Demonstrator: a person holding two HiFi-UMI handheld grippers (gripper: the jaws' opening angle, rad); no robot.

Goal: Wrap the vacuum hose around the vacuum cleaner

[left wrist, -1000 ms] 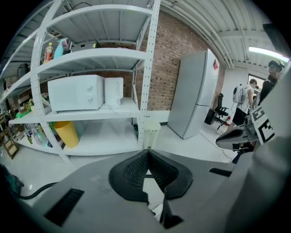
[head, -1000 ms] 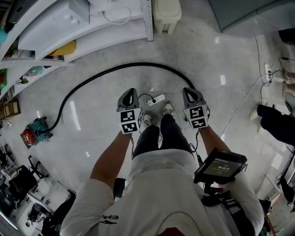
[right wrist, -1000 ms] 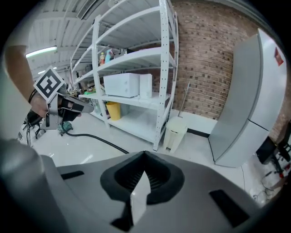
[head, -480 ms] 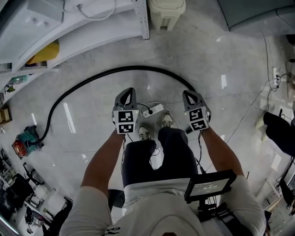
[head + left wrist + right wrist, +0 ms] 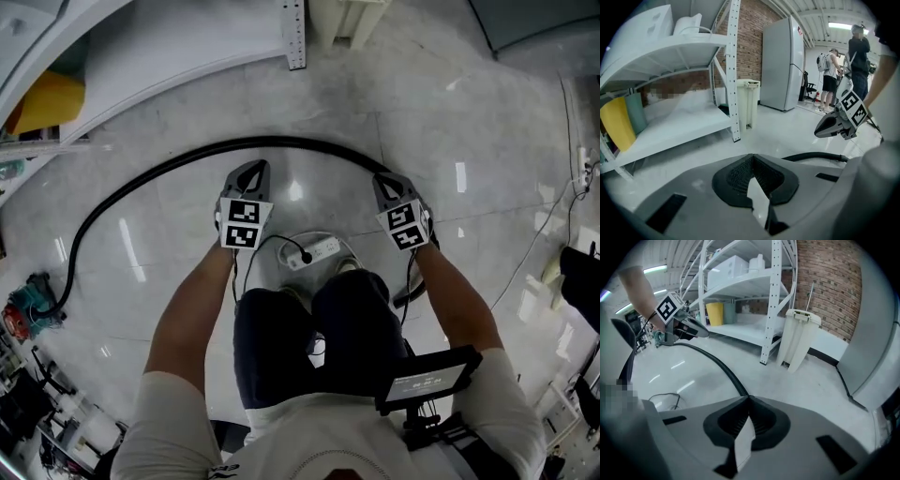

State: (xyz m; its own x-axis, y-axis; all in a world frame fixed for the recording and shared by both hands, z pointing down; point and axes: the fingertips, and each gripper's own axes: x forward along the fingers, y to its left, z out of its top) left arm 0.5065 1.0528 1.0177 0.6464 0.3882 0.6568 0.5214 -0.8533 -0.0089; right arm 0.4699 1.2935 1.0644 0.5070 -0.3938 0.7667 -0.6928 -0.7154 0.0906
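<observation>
The person is crouched over the pale polished floor with a gripper in each hand. The left gripper [image 5: 253, 167] has its jaws pressed together with nothing between them, which is clear in the left gripper view [image 5: 752, 157]. The right gripper [image 5: 383, 180] is the same, closed up and empty [image 5: 749, 399].

The long black vacuum hose [image 5: 169, 169] lies on the floor in a big arc. It starts at the red and teal vacuum cleaner [image 5: 23, 311] by the left edge of the floor, curves past the tip of the left gripper and runs over to the right gripper. In the right gripper view the hose [image 5: 717, 363] comes right up to the jaw tips, but it's not clear if it actually touches them.

A white power strip [image 5: 314, 250] sits on the floor between the two grippers, just in front of the person's knees. A white metal shelving rack [image 5: 684, 122] and a cream bin [image 5: 747, 103] stand along the far edge.
</observation>
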